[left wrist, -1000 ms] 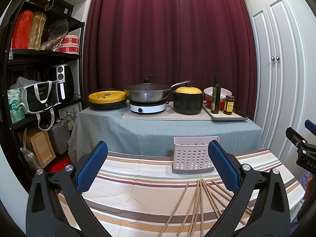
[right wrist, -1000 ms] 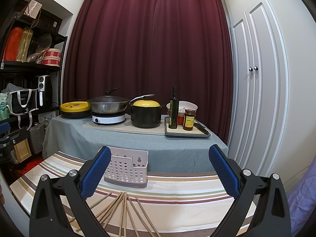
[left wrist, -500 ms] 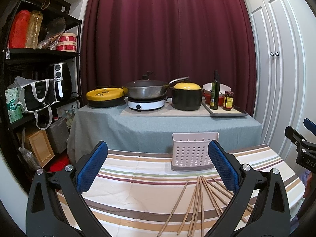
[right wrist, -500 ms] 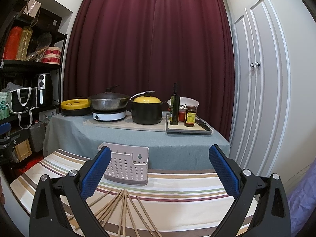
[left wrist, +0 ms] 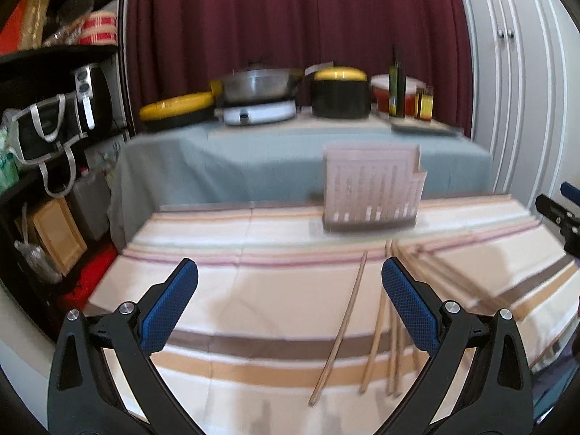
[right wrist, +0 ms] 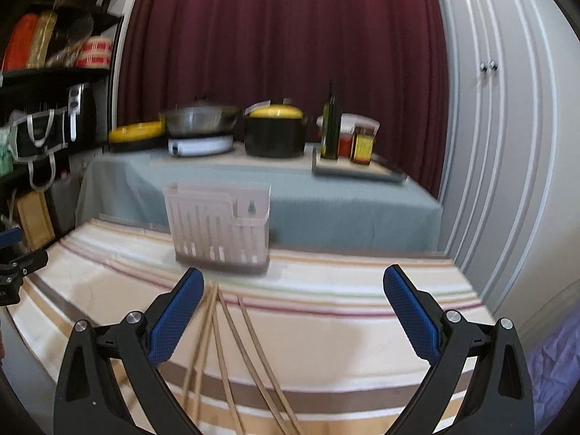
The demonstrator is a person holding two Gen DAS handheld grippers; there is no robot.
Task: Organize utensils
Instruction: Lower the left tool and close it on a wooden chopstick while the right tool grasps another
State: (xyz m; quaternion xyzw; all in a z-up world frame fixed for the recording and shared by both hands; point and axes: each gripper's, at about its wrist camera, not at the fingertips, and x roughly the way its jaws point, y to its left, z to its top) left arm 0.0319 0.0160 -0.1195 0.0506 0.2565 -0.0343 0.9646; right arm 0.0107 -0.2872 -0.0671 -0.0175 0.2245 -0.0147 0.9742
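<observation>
Several wooden chopsticks (left wrist: 377, 322) lie fanned out on the striped tablecloth (left wrist: 253, 290), reaching toward a pale perforated utensil holder (left wrist: 373, 188) that stands upright at the table's far edge. My left gripper (left wrist: 290, 304) hangs open above the cloth, with the chopsticks passing under its right finger. In the right wrist view the chopsticks (right wrist: 224, 348) run under the left finger of my right gripper (right wrist: 293, 311), which is open and holds nothing. The holder (right wrist: 221, 228) stands just beyond it, to the left. Both views are blurred by motion.
Behind the striped table stands a grey-covered table (left wrist: 290, 152) with a wok (left wrist: 261, 85), a black pot with a yellow lid (left wrist: 340, 92), bottles (left wrist: 397, 87) and jars. Dark shelves (left wrist: 54, 108) fill the left side. White cupboard doors (right wrist: 496, 145) are on the right.
Both grippers have tipped downward and moved forward toward the table. The chopsticks and holder now sit higher and larger in both views. The jaws stay open.
</observation>
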